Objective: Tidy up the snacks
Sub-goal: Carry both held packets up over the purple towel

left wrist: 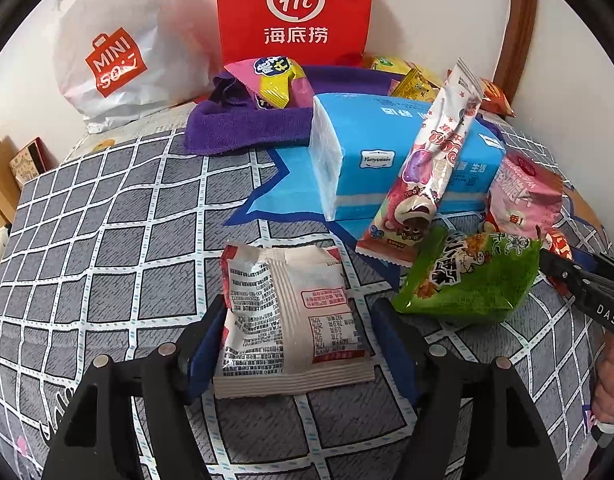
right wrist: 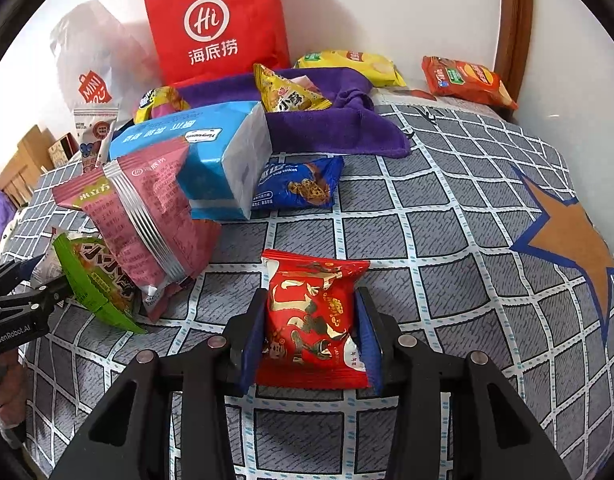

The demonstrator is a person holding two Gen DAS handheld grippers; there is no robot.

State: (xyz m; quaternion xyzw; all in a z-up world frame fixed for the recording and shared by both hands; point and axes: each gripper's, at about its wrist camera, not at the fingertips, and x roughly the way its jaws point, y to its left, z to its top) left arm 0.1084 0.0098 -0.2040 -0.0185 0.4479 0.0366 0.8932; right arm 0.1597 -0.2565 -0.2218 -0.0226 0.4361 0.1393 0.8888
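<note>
Two crinkly foil packets: white packet (left wrist: 295, 320) between left fingers (left wrist: 205, 344), red packet (right wrist: 313, 320) between right fingers (right wrist: 253, 344).

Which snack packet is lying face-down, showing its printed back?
The white packet between the left gripper's jaws: only its small-print back and nutrition table show. The green packet and the long pink packet beside it show their pictured fronts.

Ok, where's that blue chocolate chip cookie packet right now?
In the right wrist view, the blue cookie packet lies flat on the checked bedspread, against the right end of the blue tissue pack, just in front of the purple towel.
</note>
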